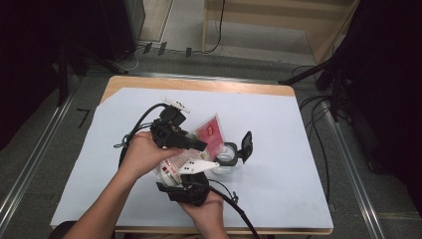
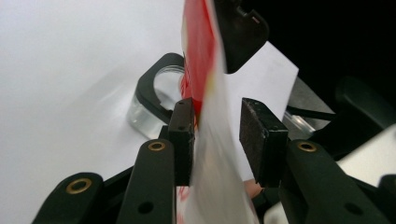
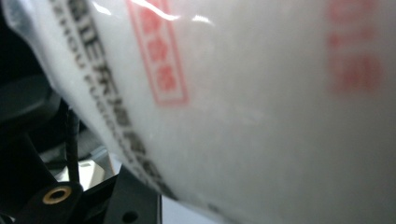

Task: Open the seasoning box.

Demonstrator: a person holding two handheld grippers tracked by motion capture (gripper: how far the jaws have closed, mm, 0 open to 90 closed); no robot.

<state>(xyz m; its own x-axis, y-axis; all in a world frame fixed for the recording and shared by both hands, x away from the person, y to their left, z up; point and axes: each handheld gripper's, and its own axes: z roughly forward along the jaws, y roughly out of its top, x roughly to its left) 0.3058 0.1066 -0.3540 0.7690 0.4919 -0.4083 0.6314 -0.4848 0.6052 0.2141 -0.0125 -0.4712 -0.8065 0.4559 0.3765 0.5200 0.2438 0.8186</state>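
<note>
Our left gripper (image 2: 216,133) has its fingers (image 2: 182,135) apart, with the top edge of a red and white packet (image 2: 205,93) standing between them: the left pad lies against the packet, while the right pad stands off from it with a gap showing. No earlier picture bears on it, so we say only that the pads do not clamp the packet. Past the packet, in the left gripper view, we see a clear jar (image 2: 152,105) with a black rim on the white sheet (image 2: 70,70), and its black hinged lid (image 2: 243,32) thrown back above it.

From the high view, we see the left gripper (image 1: 199,145) reaching over the packet (image 1: 211,132), which slants up just beside the jar (image 1: 226,157) near the middle of the table (image 1: 199,83). Our right gripper (image 1: 171,185) sits below it, close to the packet's lower end.

In the right gripper view the packet (image 3: 257,102) presses up so close to the camera, white with red and black print, that we cannot tell how the right fingers stand.
</note>
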